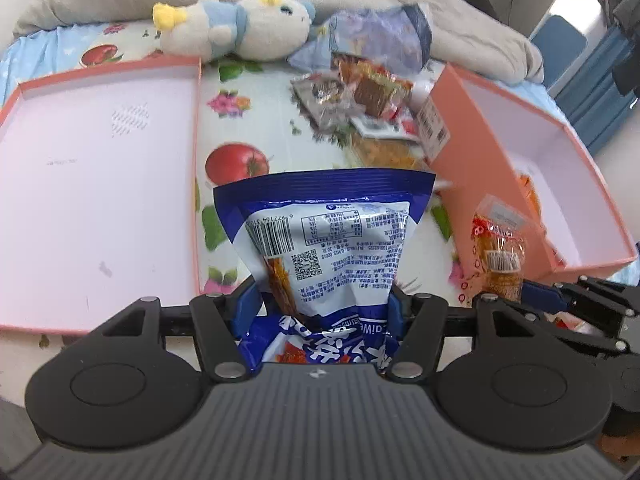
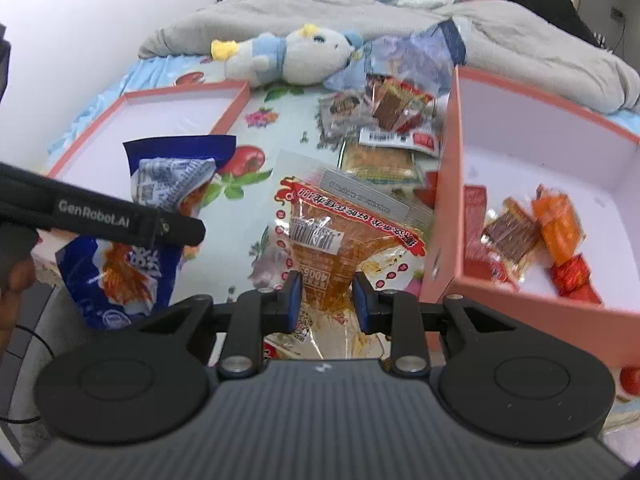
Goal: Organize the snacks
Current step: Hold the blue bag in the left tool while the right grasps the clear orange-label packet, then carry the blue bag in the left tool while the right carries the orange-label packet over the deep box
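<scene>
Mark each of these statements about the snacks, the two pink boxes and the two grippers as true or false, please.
1. The left gripper holds a blue and white snack bag. True.
2. The right gripper is empty. False: it grips a clear packet with an orange snack.
3. The deep pink box already holds some snacks. True.
4. The shallow pink lid is full of snacks. False: it holds none.
5. The plush toy lies inside the deep pink box. False: it lies on the bed beyond the lid.
</scene>
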`<state>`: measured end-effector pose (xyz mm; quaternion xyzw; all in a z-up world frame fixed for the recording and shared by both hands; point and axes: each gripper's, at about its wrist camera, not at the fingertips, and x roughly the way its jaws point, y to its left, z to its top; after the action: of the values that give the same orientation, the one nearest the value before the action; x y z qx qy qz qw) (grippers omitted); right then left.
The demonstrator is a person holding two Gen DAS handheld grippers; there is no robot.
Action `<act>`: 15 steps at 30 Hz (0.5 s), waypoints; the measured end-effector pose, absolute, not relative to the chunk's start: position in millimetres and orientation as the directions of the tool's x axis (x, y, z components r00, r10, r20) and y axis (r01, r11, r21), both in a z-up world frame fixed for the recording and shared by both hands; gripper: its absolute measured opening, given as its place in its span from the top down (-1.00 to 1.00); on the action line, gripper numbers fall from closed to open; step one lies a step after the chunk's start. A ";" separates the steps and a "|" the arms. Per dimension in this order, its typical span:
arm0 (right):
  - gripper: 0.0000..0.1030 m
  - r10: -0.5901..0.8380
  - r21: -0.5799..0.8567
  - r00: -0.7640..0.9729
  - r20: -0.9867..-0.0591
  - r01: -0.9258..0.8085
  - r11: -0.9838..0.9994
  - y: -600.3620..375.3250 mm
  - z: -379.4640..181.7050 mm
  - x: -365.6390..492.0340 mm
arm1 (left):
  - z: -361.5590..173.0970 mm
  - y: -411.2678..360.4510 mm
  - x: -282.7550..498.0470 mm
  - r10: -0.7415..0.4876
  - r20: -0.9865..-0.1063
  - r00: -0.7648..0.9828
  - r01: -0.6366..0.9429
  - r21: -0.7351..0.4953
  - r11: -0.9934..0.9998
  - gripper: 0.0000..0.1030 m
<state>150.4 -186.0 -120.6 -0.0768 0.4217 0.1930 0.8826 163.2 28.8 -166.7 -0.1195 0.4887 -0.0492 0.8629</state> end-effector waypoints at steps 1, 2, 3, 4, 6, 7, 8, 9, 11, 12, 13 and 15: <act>0.40 0.281 0.030 0.575 -0.768 -0.407 0.913 -186.8 -115.9 152.0 | -161.5 29.4 165.1 -0.205 -0.824 0.529 -0.031 -0.261 0.965 -0.29; 0.40 0.290 0.035 0.582 -0.760 -0.409 0.912 -188.0 -109.7 154.5 | -156.1 29.1 167.2 -0.201 -0.817 0.540 -0.032 -0.259 0.965 -0.29; 0.40 0.298 0.040 0.588 -0.752 -0.411 0.911 -189.1 -104.0 156.6 | -150.2 28.1 169.8 -0.197 -0.811 0.551 -0.032 -0.256 0.966 -0.29; 0.40 0.304 0.042 0.593 -0.746 -0.413 0.910 -190.5 -99.5 158.8 | -145.0 27.6 172.4 -0.200 -0.803 0.562 -0.030 -0.261 0.965 -0.29; 0.40 0.314 0.045 0.609 -0.728 -0.415 0.909 -193.1 -88.3 164.1 | -134.7 26.0 178.3 -0.214 -0.785 0.582 -0.027 -0.282 0.959 -0.29; 0.40 0.317 0.044 0.618 -0.719 -0.415 0.909 -194.1 -82.7 167.2 | -130.5 24.4 181.2 -0.218 -0.778 0.590 -0.020 -0.284 0.958 -0.29; 0.40 0.319 0.041 0.629 -0.709 -0.415 0.909 -195.5 -76.7 170.9 | -125.0 22.0 184.4 -0.218 -0.772 0.598 -0.012 -0.281 0.960 -0.29; 0.40 0.320 0.039 0.636 -0.702 -0.415 0.909 -196.8 -72.7 174.6 | -119.3 19.7 188.0 -0.218 -0.764 0.607 -0.003 -0.277 0.961 -0.29; 0.40 0.320 0.029 0.650 -0.689 -0.416 0.909 -200.1 -62.5 181.9 | -108.4 15.9 195.2 -0.225 -0.749 0.623 0.013 -0.278 0.961 -0.29; 0.40 0.318 0.023 0.657 -0.684 -0.417 0.909 -202.2 -58.0 185.0 | -103.6 14.5 199.7 -0.230 -0.744 0.628 0.022 -0.278 0.960 -0.29; 0.40 0.314 0.019 0.665 -0.677 -0.411 0.912 -205.4 -52.3 189.9 | -98.8 13.1 203.7 -0.233 -0.739 0.632 0.027 -0.279 0.960 -0.29; 0.40 0.314 0.021 0.676 -0.666 -0.404 0.914 -211.9 -43.6 198.1 | -87.8 10.6 210.9 -0.242 -0.727 0.642 0.039 -0.284 0.958 -0.29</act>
<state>198.1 -211.9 -43.6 -0.0641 0.3510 0.1968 0.9132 210.9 10.6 -87.8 -0.1219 0.4156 -0.0783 0.8979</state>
